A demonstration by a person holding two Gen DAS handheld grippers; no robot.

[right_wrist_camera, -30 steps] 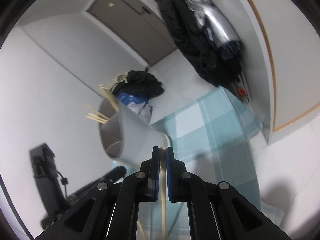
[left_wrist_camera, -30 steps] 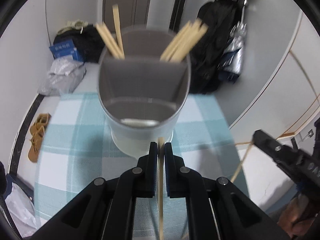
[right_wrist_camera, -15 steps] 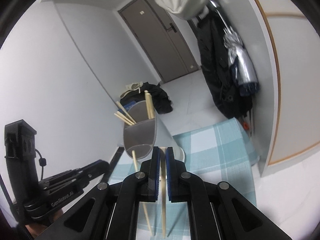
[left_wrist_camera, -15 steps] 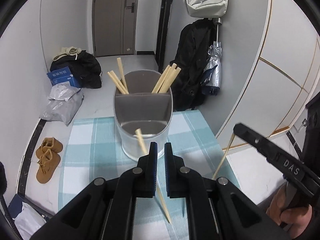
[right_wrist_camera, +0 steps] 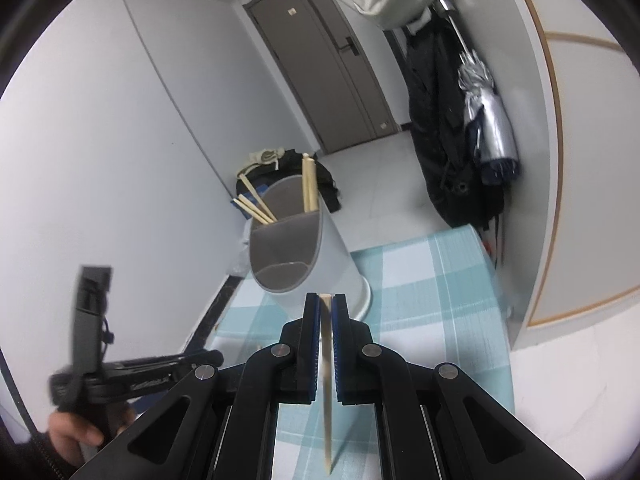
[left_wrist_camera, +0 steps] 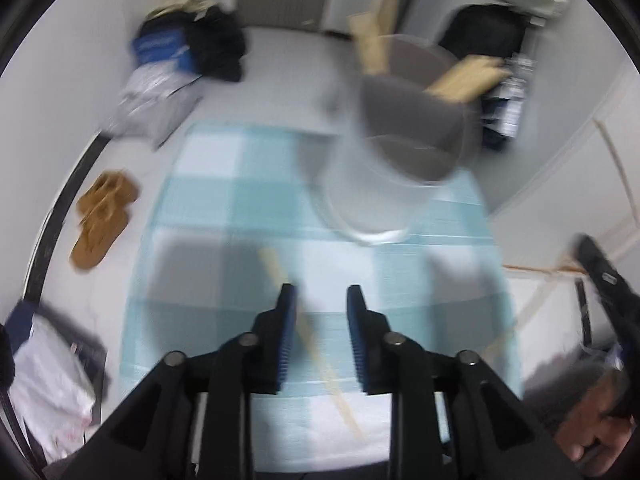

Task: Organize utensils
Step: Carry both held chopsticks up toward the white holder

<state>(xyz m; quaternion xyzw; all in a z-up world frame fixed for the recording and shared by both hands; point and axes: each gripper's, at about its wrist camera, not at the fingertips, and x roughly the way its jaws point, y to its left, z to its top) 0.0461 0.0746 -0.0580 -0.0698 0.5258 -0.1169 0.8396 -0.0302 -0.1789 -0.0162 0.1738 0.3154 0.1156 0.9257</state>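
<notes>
1. The left gripper [left_wrist_camera: 320, 300] is standing with its blue-padded jaws spread wide apart, nothing pinched between them.
2. A loose chopstick [left_wrist_camera: 308, 332] is lying flat on the checked blue tablecloth [left_wrist_camera: 224, 200], running diagonally under the gap between those parted jaws; whether it is brushing the left finger [left_wrist_camera: 286, 320] I cannot tell, as this view is smeared by motion blur.
3. The right gripper [right_wrist_camera: 326, 300] is clamping down tight on a single held chopstick [right_wrist_camera: 327, 380], which is pointing straight along the fingers with its tip poking out just past the pads.
4. The grey utensil holder [right_wrist_camera: 304, 256] is sitting on the tablecloth just ahead of the right gripper, tilted in this view.
5. Bundled chopsticks [right_wrist_camera: 309, 188] are sticking out of its rear compartments, while the front compartment is showing only bare wall.
6. Brown slippers [left_wrist_camera: 102, 216] are lying on the floor off to the left of the table.
</notes>
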